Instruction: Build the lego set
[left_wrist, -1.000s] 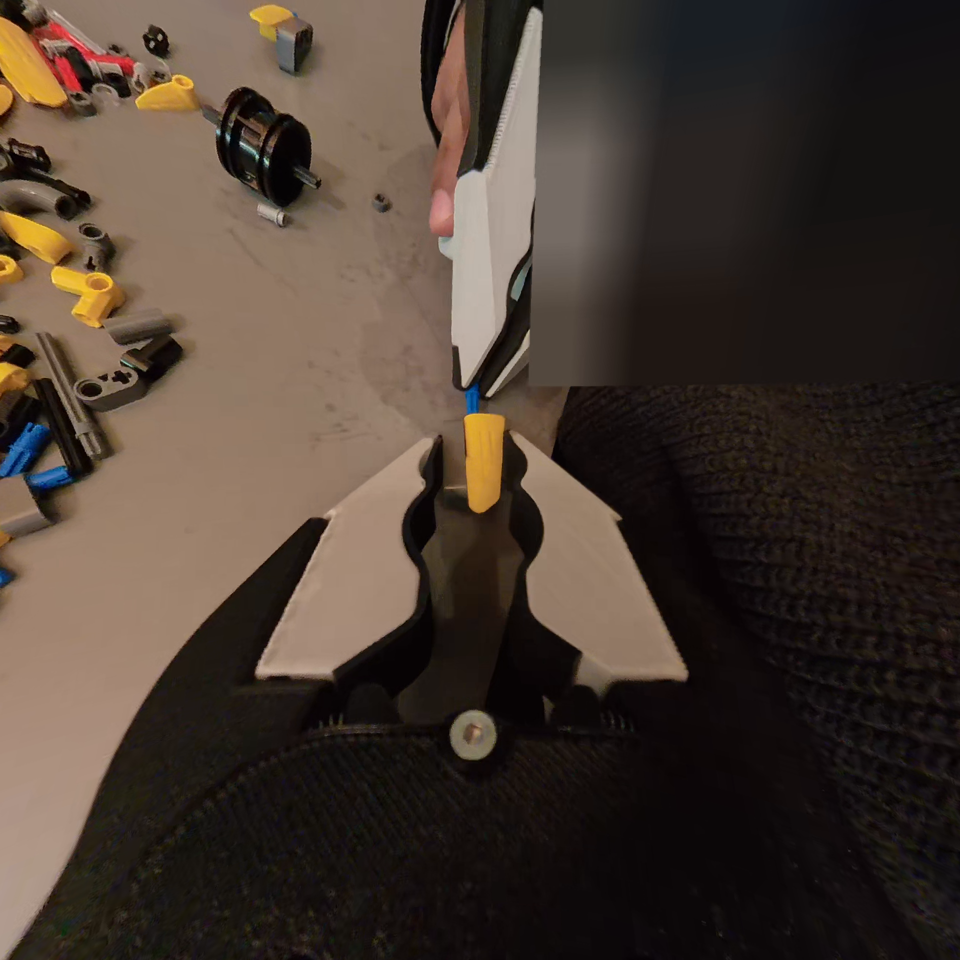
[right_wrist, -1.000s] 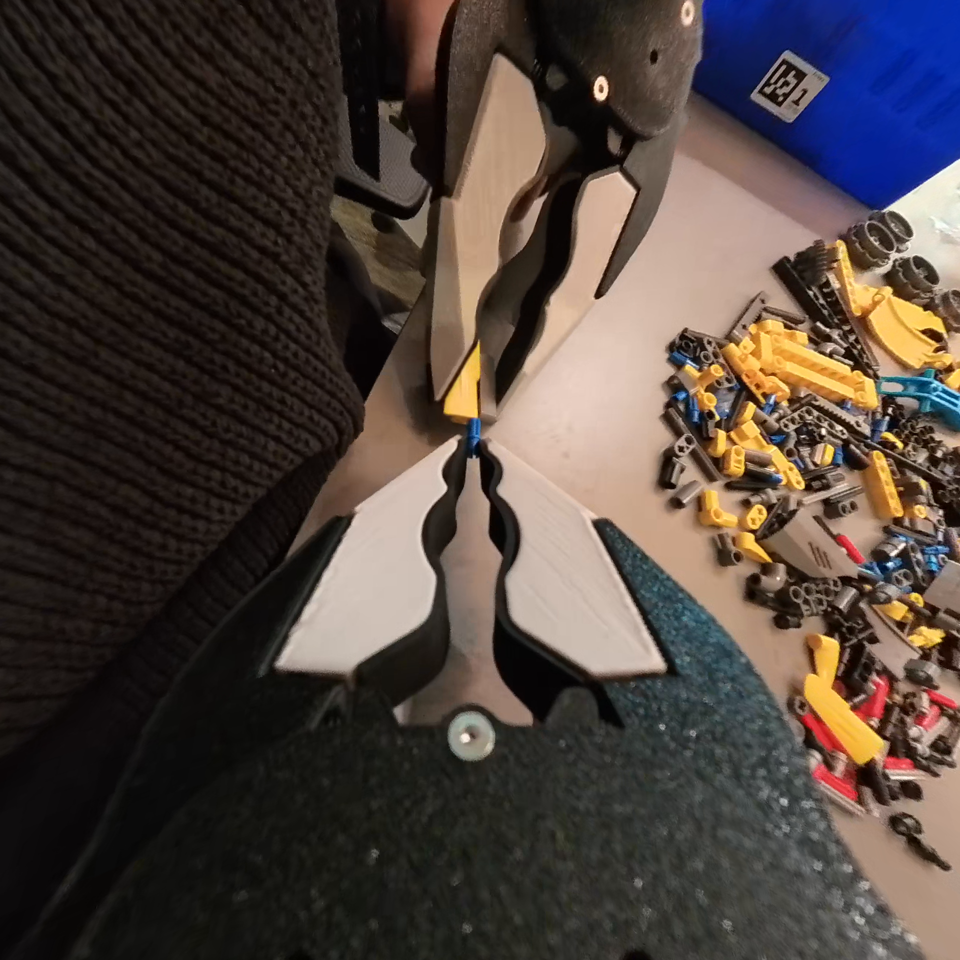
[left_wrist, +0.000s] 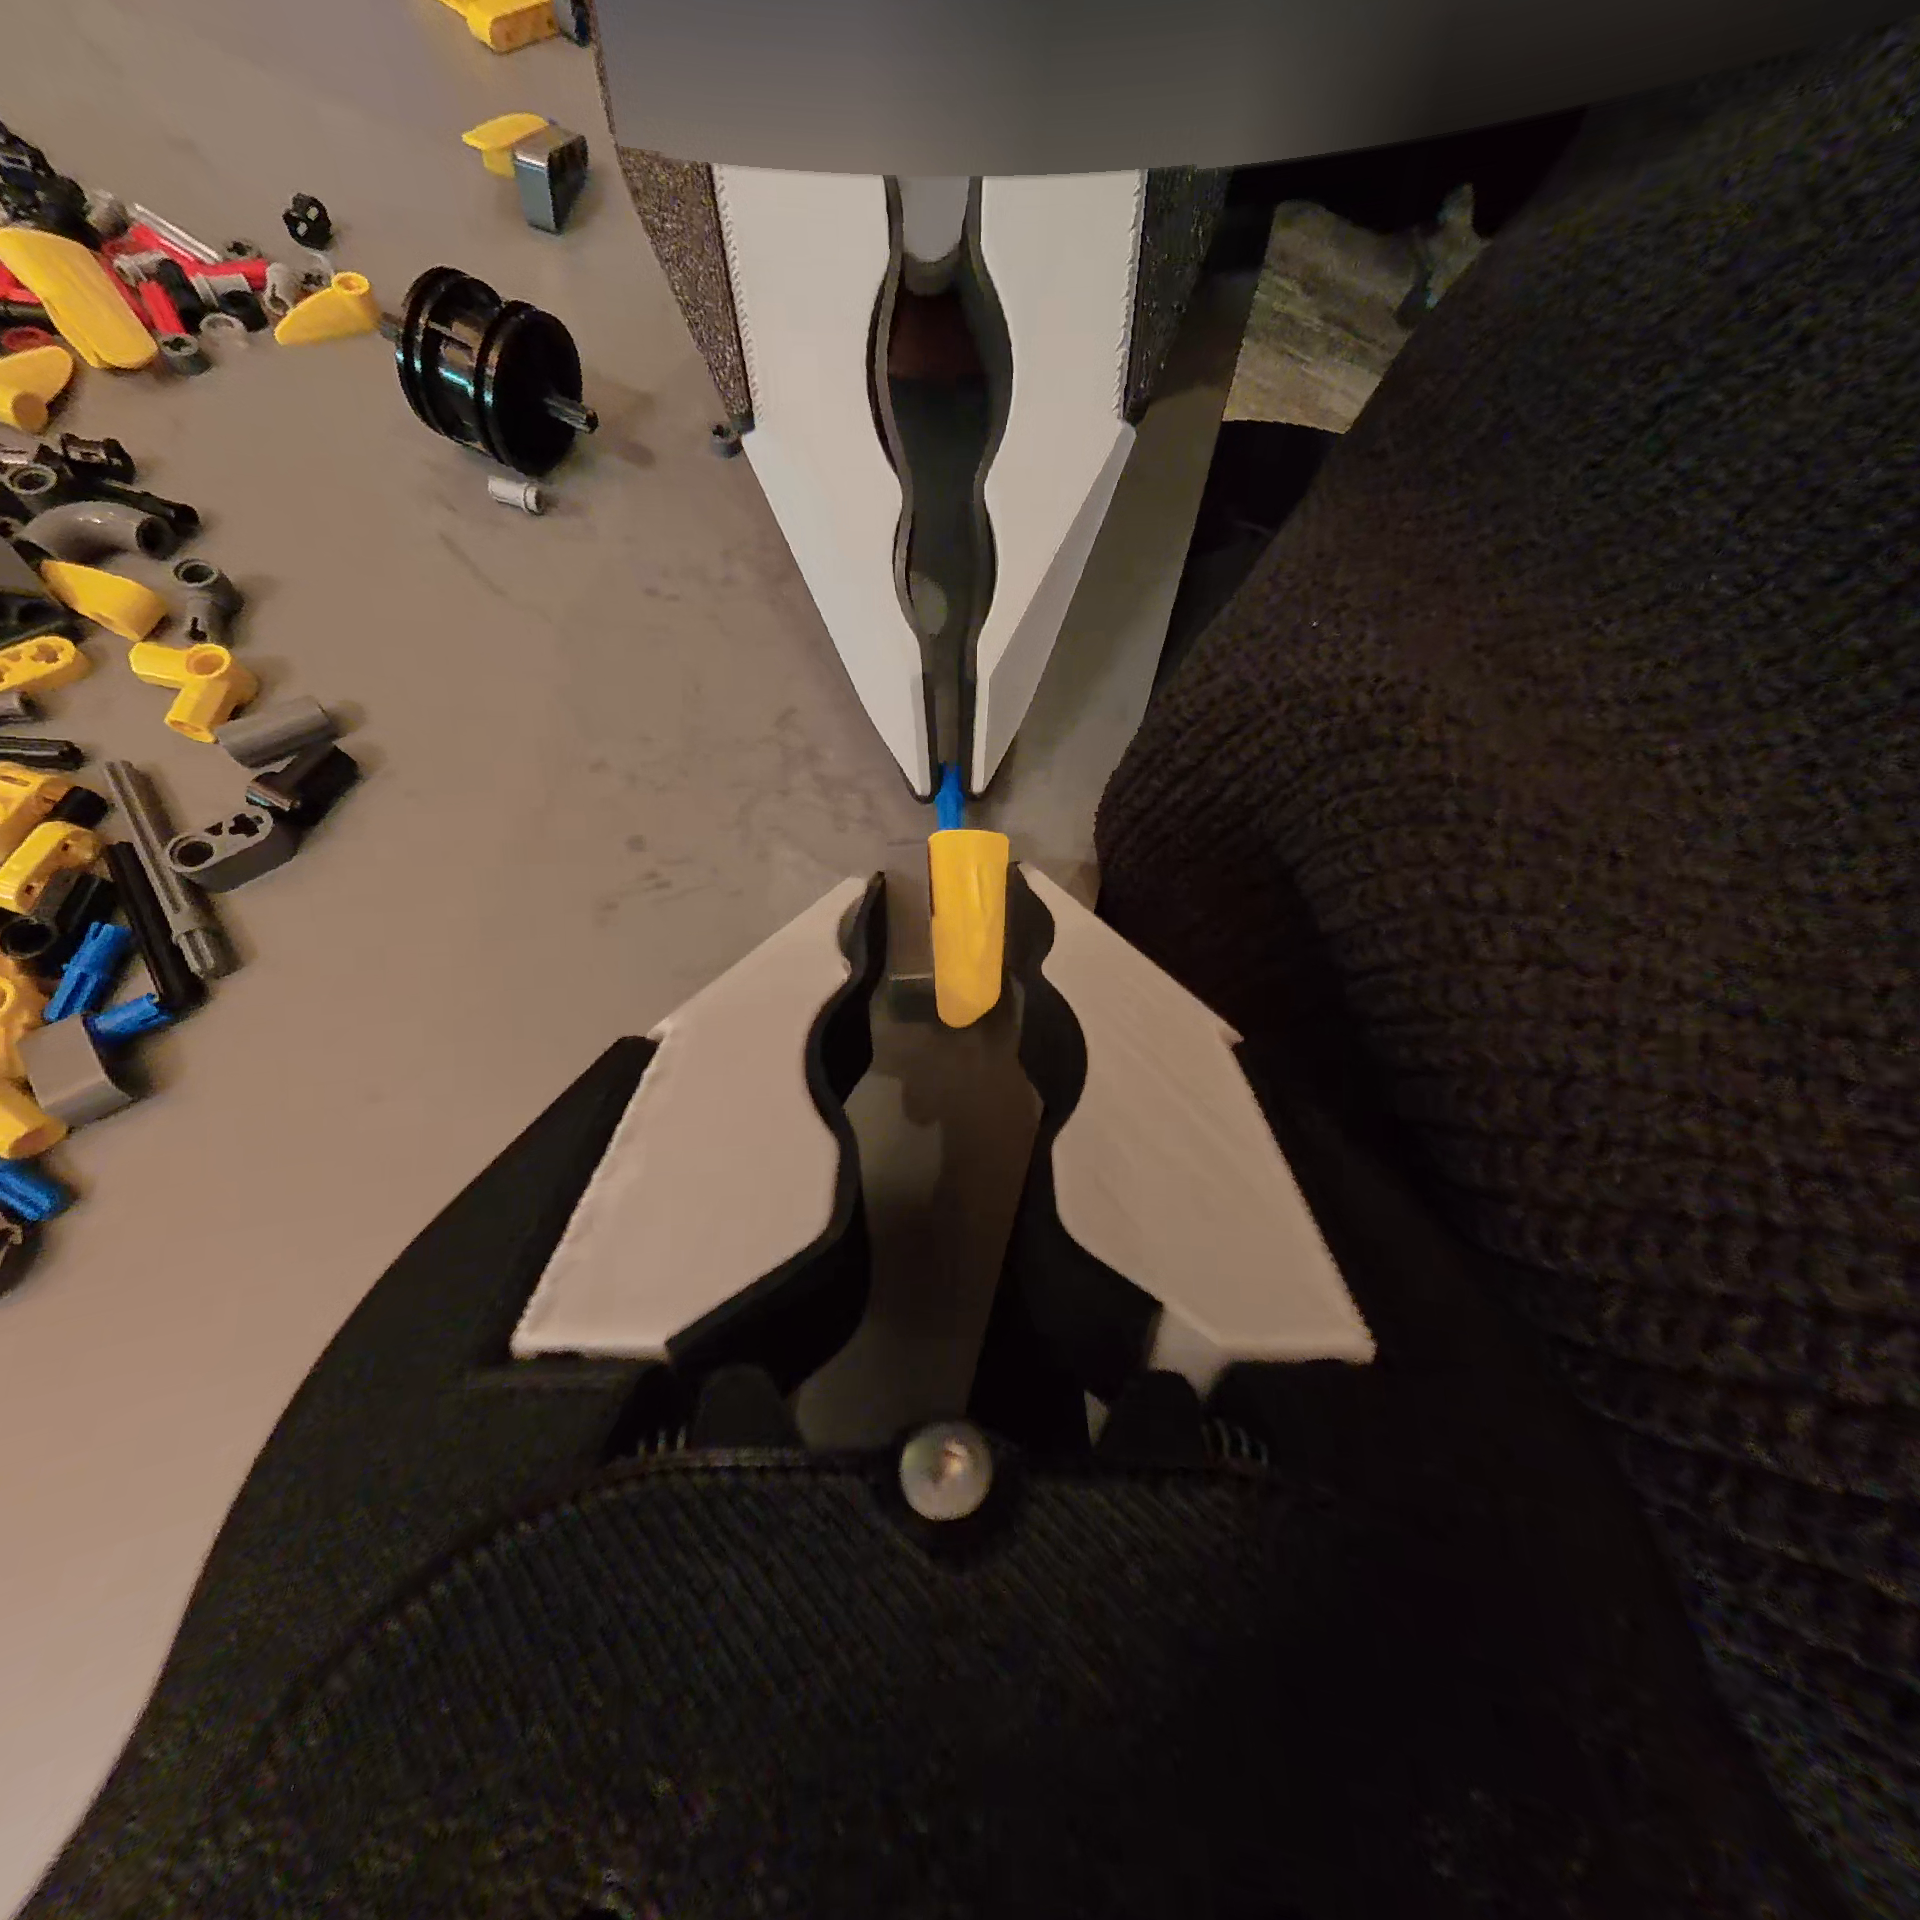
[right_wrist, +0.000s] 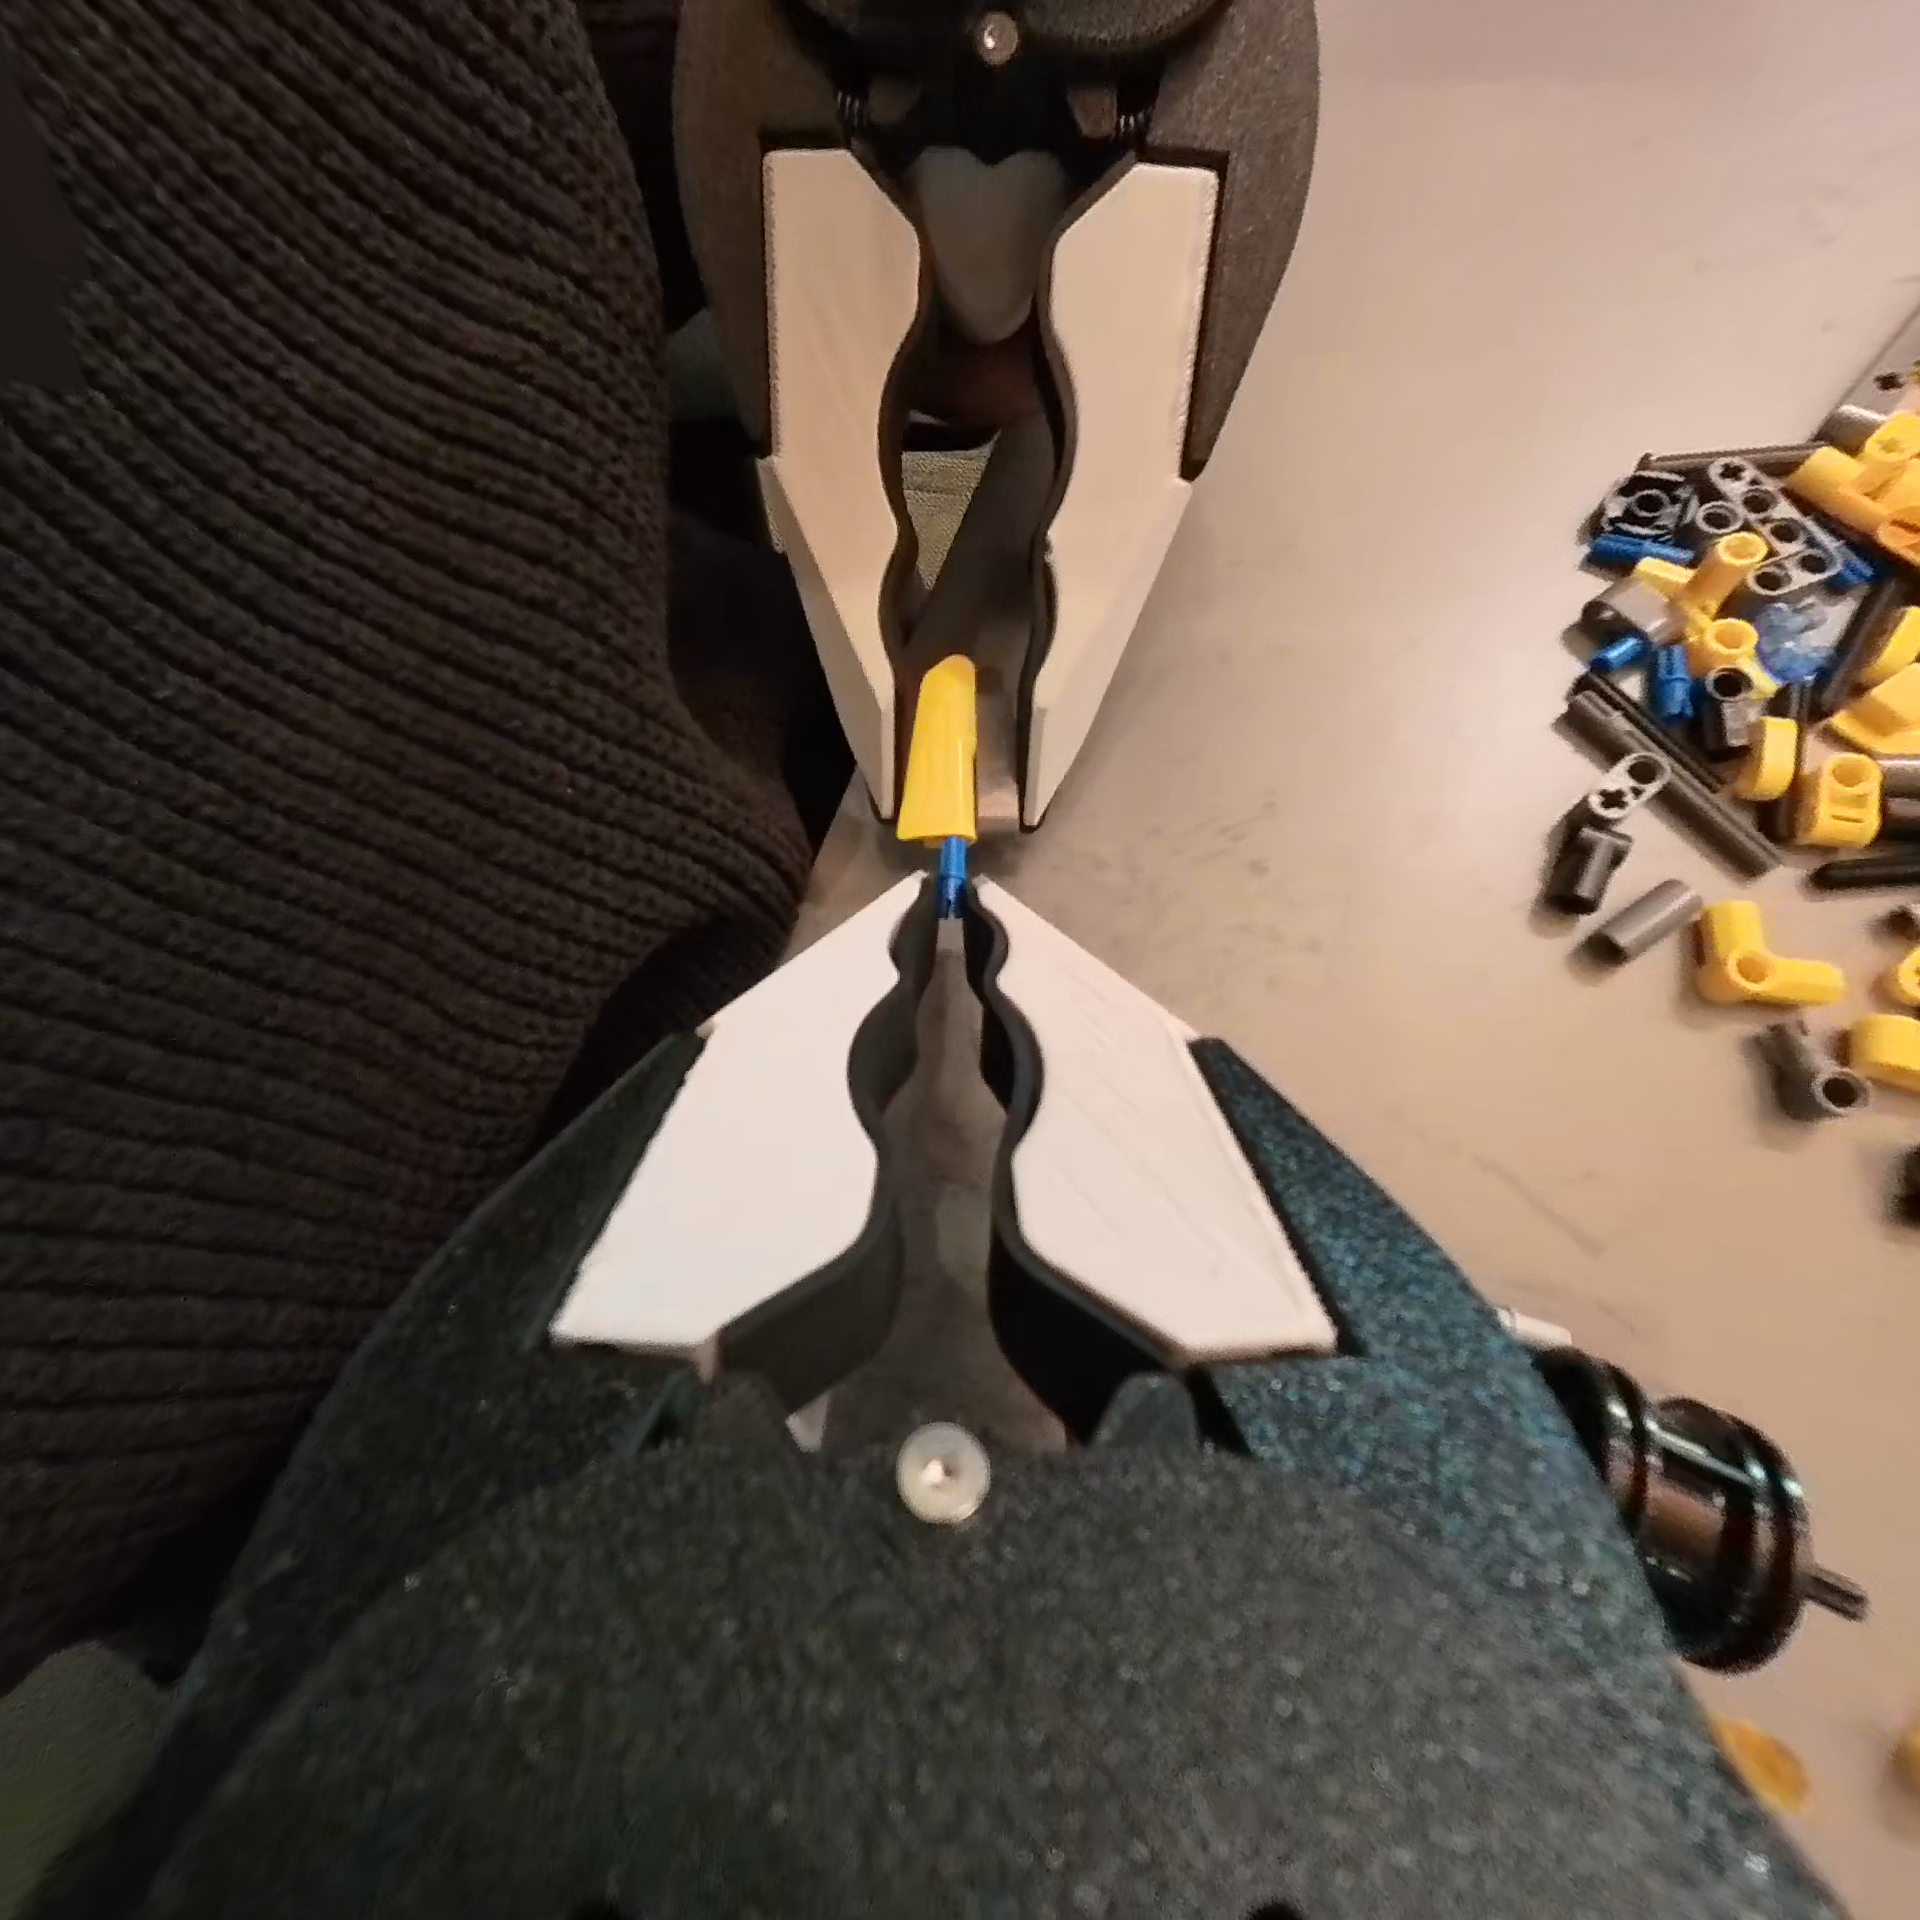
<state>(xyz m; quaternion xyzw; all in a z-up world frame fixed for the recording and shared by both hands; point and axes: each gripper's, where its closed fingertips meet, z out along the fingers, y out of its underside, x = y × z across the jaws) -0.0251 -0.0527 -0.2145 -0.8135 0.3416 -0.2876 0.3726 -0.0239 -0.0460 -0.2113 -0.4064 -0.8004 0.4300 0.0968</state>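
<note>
My left gripper (left_wrist: 948, 881) is shut on a small yellow tapered piece (left_wrist: 966, 935) and holds it above the grey table (left_wrist: 540, 748). My right gripper (right_wrist: 943, 896) faces it tip to tip and is shut on a short blue pin (right_wrist: 951, 883). The pin's far end meets the wide end of the yellow piece (right_wrist: 935, 769). In the left wrist view the right gripper (left_wrist: 948, 790) comes down from the top with the blue pin (left_wrist: 948, 802) at its tips. In the right wrist view the left gripper (right_wrist: 954, 821) comes down from the top.
A pile of yellow, black, grey, blue and red building pieces (left_wrist: 104, 727) lies on the table, also seen in the right wrist view (right_wrist: 1766, 675). A black wheel hub on an axle (left_wrist: 488, 390) lies apart. A person's dark knit sleeve (left_wrist: 1558, 831) fills one side. Both grippers' tips are close together, under 4 cm apart.
Both grippers have turned and now face each other straight on, tip to tip. The blue pin and yellow piece stay together between them. The right gripper, edge-on before, now shows both fingers.
</note>
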